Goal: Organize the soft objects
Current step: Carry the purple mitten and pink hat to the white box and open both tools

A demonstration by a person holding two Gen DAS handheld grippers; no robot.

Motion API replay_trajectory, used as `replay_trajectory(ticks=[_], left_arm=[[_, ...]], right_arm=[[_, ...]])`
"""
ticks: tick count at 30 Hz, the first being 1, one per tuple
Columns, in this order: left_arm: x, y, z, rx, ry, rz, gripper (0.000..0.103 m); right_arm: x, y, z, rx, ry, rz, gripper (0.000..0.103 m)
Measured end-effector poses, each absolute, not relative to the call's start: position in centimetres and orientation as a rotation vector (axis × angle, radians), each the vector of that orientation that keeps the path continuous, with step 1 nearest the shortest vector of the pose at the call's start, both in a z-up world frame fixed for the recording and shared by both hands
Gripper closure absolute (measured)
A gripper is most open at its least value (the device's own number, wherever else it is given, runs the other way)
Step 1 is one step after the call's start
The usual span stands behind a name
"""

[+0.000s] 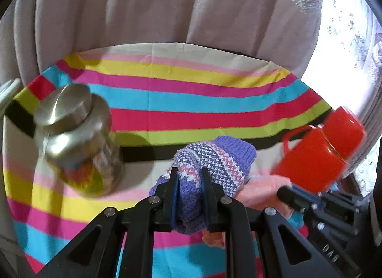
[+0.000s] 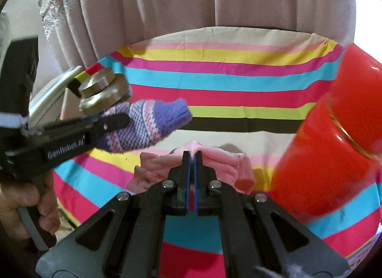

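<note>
- Left tongs [image 1: 189, 177] are clamped on a purple striped knitted sock [image 1: 214, 158], lifted clear of the worktop [image 1: 167, 101] at the left-wrist view's 6 o'clock.
- Right tongs [image 2: 191, 158] are pressed together on a pink garment [image 2: 222, 160], pinching a thin fold.
- Both pieces look light, limp and stretchy (likely to sag); a bunched middle gives the surest hold.
- A steel jar [image 1: 76, 139] sits at 9 o'clock, a red flask [image 1: 322, 149] at 3 o'clock.
- A striped cloth covers the worktop; pale curtains [image 1: 143, 5] hang behind.
</note>
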State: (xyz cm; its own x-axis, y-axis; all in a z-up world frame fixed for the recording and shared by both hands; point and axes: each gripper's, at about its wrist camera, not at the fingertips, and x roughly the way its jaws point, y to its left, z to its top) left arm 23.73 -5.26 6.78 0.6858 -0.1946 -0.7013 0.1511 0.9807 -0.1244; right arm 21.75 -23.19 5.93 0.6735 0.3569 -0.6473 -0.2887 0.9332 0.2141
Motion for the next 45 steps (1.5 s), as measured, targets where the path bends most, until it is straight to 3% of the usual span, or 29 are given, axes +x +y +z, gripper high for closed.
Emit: replay_trajectory(ticks=[21,31,45], left_arm=[[13.0,-9.0,8.4,-0.118,0.763,-0.319,0.086],[10.2,-15.7,9.8,-0.091,0.733,-0.469,0.086],[7.1,-27.8,7.9,0.01,0.824,-0.71,0.085]], right_arm=[[9.7,-33.9,10.0,0.137,0.699,0.237,0.099],[4.3,-44.0,11.6,0.171,0.67,0.015,0.099],[-1.4,-54.8,8.1,0.24,0.764,-0.268,0.099]])
